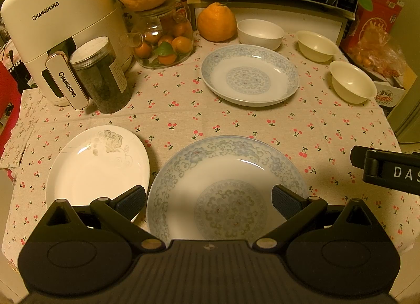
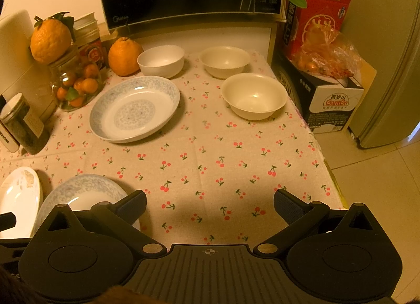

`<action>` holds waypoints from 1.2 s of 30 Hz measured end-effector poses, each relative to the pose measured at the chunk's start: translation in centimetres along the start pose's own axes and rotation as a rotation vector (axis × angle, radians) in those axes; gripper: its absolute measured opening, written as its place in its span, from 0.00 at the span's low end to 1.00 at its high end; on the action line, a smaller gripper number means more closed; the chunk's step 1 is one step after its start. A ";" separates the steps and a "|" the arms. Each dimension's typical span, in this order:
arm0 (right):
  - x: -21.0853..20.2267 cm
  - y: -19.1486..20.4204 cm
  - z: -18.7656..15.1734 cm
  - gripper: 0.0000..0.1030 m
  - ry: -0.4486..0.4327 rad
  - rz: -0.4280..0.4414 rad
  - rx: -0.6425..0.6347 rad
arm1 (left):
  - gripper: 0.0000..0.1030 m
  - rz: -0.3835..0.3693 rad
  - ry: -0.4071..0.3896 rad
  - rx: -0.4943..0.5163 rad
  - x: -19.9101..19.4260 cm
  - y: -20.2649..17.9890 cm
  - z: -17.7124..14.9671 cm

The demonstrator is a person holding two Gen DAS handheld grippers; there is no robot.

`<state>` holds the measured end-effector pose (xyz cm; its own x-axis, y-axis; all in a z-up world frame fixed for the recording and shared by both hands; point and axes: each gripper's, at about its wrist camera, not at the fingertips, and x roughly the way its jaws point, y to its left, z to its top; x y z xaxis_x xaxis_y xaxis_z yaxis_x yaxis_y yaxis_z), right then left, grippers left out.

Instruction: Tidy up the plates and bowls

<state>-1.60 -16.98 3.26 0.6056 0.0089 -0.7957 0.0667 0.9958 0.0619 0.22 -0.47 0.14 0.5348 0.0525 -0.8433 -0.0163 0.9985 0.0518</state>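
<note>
The left gripper (image 1: 208,200) hangs right over the near blue plate (image 1: 225,170) — fingers spread wide, holding nothing. The right gripper (image 2: 210,205) is spread too, over bare cloth — its bowls (image 2: 254,95) sit far ahead.

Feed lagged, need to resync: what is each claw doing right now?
Left claw: open, empty, above the near blue-patterned plate.
Right claw: open, empty, over the cherry-print tablecloth.

Table w/ cherry cloth (image 2: 210,162): 3 plates (image 1: 249,75), 3 bowls (image 2: 253,95), jars (image 1: 101,75).
</note>
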 end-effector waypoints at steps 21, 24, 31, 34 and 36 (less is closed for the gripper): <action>0.6 -0.2 0.6 1.00 0.028 0.026 0.027 | 1.00 -0.024 0.006 0.009 0.3 -0.2 0.3; 0.5 -0.1 0.9 1.00 0.017 0.026 0.018 | 1.00 -0.032 0.003 0.005 0.4 -0.1 0.5; 0.8 -0.2 2.2 1.00 0.010 0.066 0.016 | 0.99 -0.075 -0.006 -0.004 0.7 0.5 1.5; 1.1 -0.4 3.0 1.00 0.007 0.090 0.022 | 0.97 -0.103 -0.013 -0.003 0.9 0.7 2.3; 1.4 -0.7 3.5 1.00 0.001 0.106 0.035 | 0.96 -0.110 -0.016 -0.011 1.0 1.0 2.8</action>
<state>1.99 -18.00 4.26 0.6101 0.1144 -0.7840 0.0298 0.9855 0.1671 3.15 0.52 0.85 0.5473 -0.0580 -0.8349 0.0340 0.9983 -0.0471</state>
